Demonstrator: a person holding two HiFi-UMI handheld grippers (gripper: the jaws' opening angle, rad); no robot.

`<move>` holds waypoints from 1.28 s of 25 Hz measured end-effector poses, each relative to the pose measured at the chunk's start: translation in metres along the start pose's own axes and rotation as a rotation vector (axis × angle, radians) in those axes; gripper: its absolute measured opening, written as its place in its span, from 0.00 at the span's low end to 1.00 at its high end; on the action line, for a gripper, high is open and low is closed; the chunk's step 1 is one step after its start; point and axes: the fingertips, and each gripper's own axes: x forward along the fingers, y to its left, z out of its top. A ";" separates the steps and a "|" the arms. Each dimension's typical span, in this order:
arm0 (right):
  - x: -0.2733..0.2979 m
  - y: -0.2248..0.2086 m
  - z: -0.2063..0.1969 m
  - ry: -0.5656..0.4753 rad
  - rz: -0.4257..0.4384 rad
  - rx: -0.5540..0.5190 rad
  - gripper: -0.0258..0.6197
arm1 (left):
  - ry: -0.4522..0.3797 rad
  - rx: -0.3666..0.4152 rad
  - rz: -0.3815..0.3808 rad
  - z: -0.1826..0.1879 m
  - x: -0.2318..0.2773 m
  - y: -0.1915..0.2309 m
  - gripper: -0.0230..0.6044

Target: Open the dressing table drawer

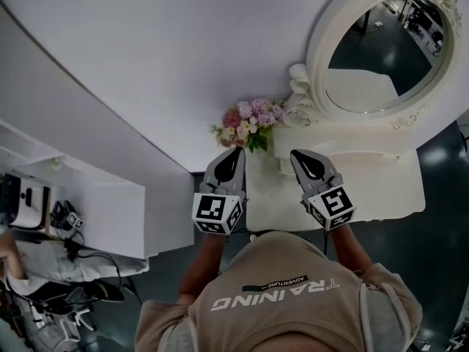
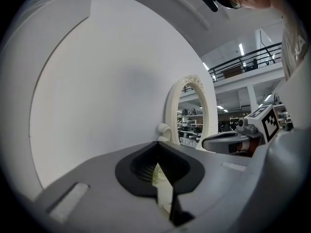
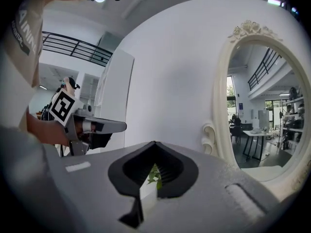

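The white dressing table (image 1: 366,189) stands against the wall, with an oval mirror (image 1: 381,46) in an ornate frame on it. No drawer front shows in any view. My left gripper (image 1: 236,151) and right gripper (image 1: 297,154) are held side by side above the table's left end, both pointing at the wall. In the left gripper view the left gripper (image 2: 158,143) has its tips together with nothing between them. The right gripper (image 3: 154,143) is likewise shut and empty. Each shows in the other's view, the right gripper (image 2: 228,141) and the left gripper (image 3: 97,127).
A bunch of pink flowers (image 1: 248,123) stands at the table's back left corner, just beyond the gripper tips. A white cabinet (image 1: 95,204) with cables and a device is at the left. Dark floor lies around the table.
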 end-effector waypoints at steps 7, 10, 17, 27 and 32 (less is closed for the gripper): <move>0.004 0.000 0.009 -0.014 -0.019 -0.020 0.04 | -0.032 0.025 0.020 0.008 -0.002 0.007 0.07; 0.003 0.000 0.011 -0.030 -0.026 -0.016 0.04 | -0.024 0.017 0.021 0.003 -0.003 0.009 0.07; -0.001 -0.008 0.009 -0.028 -0.053 0.013 0.04 | -0.027 0.002 0.026 0.001 -0.006 0.011 0.07; -0.006 -0.004 -0.002 -0.012 -0.047 0.041 0.04 | -0.021 -0.008 0.016 -0.009 -0.011 0.004 0.07; -0.008 -0.003 -0.004 -0.003 -0.055 0.045 0.04 | -0.019 -0.016 0.016 -0.013 -0.013 0.003 0.07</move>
